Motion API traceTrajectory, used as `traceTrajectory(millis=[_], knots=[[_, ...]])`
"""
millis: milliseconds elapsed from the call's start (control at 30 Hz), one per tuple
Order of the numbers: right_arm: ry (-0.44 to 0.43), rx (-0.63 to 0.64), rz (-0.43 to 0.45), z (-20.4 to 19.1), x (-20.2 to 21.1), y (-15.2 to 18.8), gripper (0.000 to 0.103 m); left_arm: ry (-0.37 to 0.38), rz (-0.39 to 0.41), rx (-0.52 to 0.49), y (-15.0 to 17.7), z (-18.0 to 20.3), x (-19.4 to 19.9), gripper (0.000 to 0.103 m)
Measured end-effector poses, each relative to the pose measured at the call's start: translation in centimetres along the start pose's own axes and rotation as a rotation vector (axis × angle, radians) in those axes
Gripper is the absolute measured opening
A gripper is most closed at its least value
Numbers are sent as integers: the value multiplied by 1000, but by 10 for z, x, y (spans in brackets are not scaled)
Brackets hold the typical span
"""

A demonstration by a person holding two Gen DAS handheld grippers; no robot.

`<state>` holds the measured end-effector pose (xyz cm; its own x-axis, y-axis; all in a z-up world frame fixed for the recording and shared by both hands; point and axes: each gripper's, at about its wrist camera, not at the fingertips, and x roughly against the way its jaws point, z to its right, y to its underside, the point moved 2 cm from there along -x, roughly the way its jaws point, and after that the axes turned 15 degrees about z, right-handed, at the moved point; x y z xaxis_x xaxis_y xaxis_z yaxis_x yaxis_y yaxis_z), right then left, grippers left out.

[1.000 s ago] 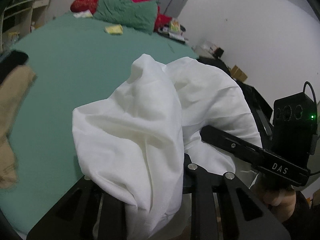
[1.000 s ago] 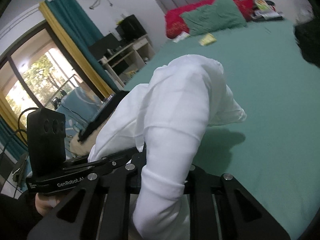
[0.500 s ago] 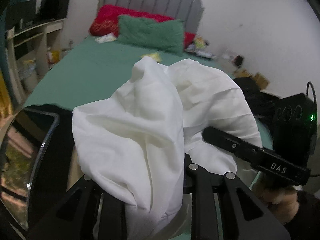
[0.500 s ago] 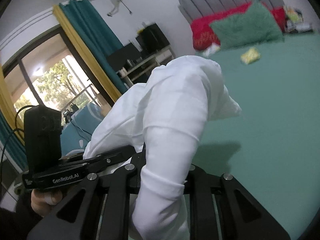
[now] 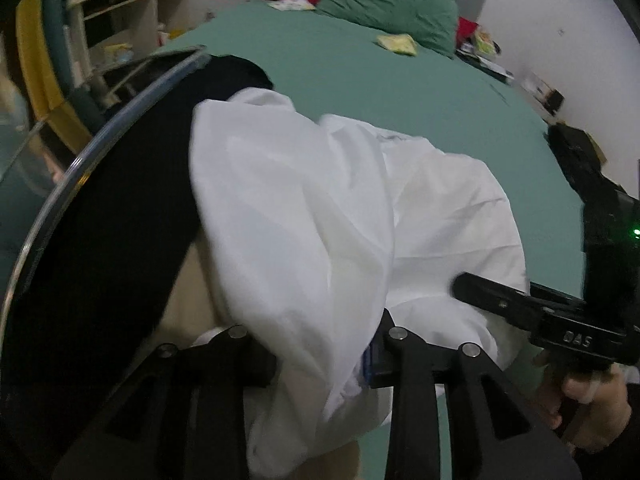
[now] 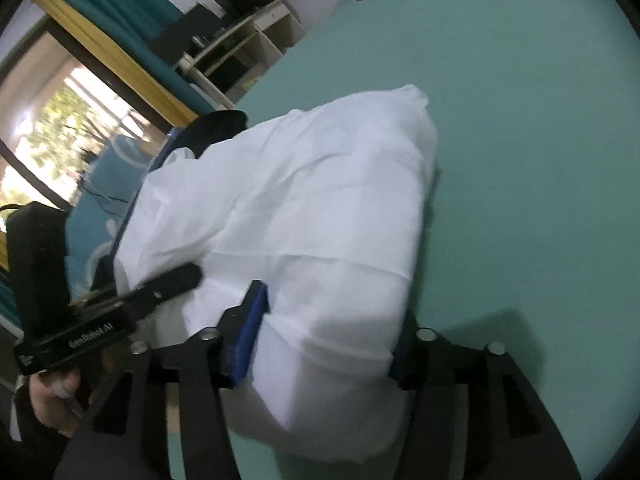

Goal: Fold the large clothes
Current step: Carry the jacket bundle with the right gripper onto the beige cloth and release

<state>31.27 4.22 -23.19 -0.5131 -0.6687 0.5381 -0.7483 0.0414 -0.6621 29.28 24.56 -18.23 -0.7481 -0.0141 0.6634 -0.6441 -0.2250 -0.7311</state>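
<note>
A bunched white garment hangs between my two grippers at the near left edge of the green bed. My left gripper has its jaws parted with the cloth draped between them. My right gripper also stands open, blue pads showing, with the white garment lying between the fingers and resting on the bed. Each view shows the other gripper held beside the cloth.
A black garment and a clear rim sit left of the white cloth. Green and red pillows and a yellow item lie at the bed's far end. Shelves and a window stand at left.
Both grippers have swung left and lowered the white garment toward the bed's left edge. The jaws of both have opened from their shut hold on the cloth.
</note>
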Motion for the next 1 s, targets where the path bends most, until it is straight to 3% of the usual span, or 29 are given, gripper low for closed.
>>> traceTrajectory(millis=[33, 67, 200, 500, 700, 1000], knots=[[31, 10, 2, 6, 1, -10, 78, -17, 6, 10, -1, 0, 5, 35], [52, 15, 14, 8, 10, -13, 82, -29, 7, 22, -1, 0, 10, 37], [64, 6, 28, 19, 44, -15, 83, -76, 14, 36, 6, 8, 39, 41], [93, 49, -36, 17, 111, 15, 83, -162, 64, 41, 43, 35, 109, 45], [104, 54, -50, 17, 150, 35, 83, -129, 50, 122, 75, 62, 146, 45], [156, 62, -17, 35, 227, 60, 83, -45, 78, 97, 103, 149, 195, 45]])
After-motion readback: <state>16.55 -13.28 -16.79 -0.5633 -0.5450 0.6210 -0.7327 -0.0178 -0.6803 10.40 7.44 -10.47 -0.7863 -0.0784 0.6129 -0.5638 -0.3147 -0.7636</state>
